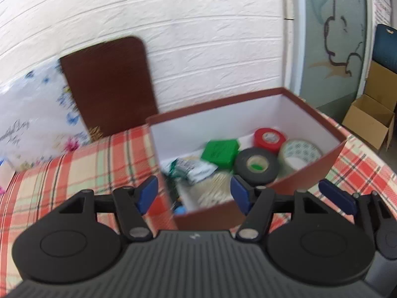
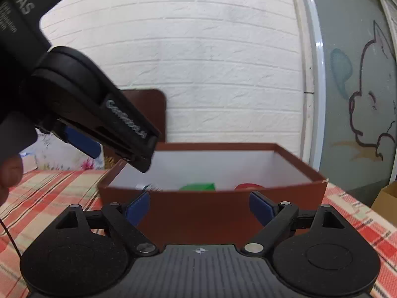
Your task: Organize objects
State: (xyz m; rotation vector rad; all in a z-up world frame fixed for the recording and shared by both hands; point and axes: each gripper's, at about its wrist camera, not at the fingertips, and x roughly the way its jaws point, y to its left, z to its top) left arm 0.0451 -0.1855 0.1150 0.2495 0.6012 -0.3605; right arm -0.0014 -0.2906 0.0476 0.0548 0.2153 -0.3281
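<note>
Both claws spread wide, empty: left gripper (image 1: pixel 194 193) above the brown box (image 1: pixel 310 171), right gripper (image 2: pixel 199 207) before its front wall. Inside: black tape roll (image 1: pixel 256 166), red roll (image 1: pixel 270 137), green block (image 1: pixel 220 152).

Both views are evenly and brightly lit; no hard shadows are cast. Motion blur is seen on the brown cardboard box (image 1: pixel 307 173). The white brick wall (image 2: pixel 198 62) is bent by fisheye distortion.

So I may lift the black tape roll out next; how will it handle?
The black tape roll lies flat on its side, so it probably won't roll until tipped onto its edge. Its thick wound ring looks stiff and graspable. It touches the clear tape roll, so that may shift.
</note>
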